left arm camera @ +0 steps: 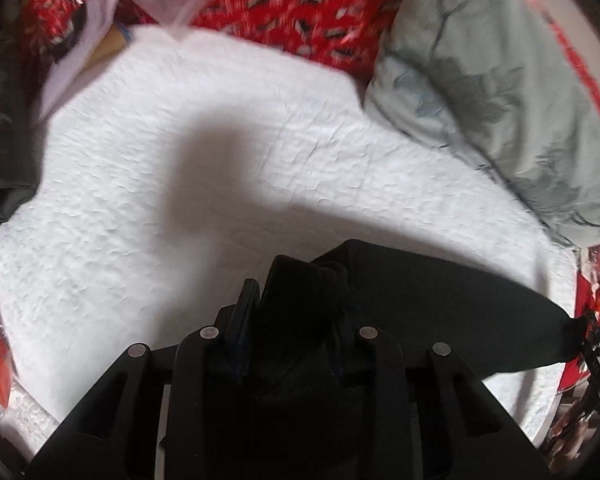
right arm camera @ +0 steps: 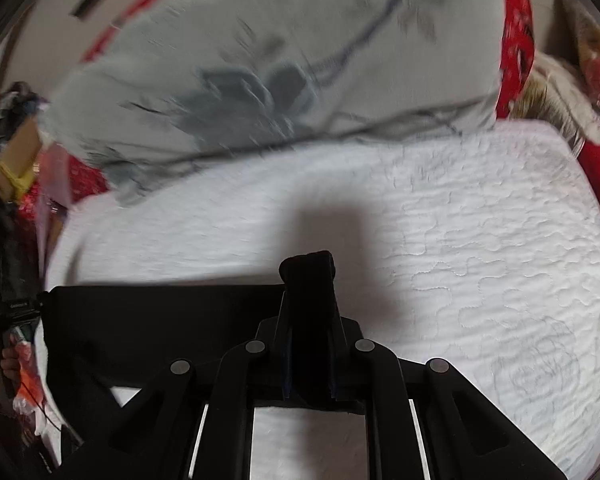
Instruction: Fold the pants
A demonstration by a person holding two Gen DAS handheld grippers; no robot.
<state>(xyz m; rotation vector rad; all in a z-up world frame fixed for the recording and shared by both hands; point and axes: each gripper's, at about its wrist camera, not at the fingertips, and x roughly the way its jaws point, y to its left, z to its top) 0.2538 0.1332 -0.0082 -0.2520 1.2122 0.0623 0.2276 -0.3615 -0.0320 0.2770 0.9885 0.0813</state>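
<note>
The black pants (left arm camera: 440, 304) hang stretched between my two grippers above a white quilted bed (left arm camera: 180, 208). My left gripper (left arm camera: 296, 292) is shut on a bunched black edge of the pants, and the cloth runs off to the right. My right gripper (right arm camera: 308, 288) is shut on the other bunched edge of the pants (right arm camera: 160, 320), and the cloth runs off to the left. The white bed (right arm camera: 480, 260) lies below. Most of the pants hangs below the fingers and is hidden.
A grey-green floral pillow (left arm camera: 500, 80) lies at the bed's far right and fills the top of the right wrist view (right arm camera: 280, 60). A red patterned cloth (left arm camera: 292, 12) is behind the bed. Clutter (right arm camera: 12, 200) stands at the bed's edge.
</note>
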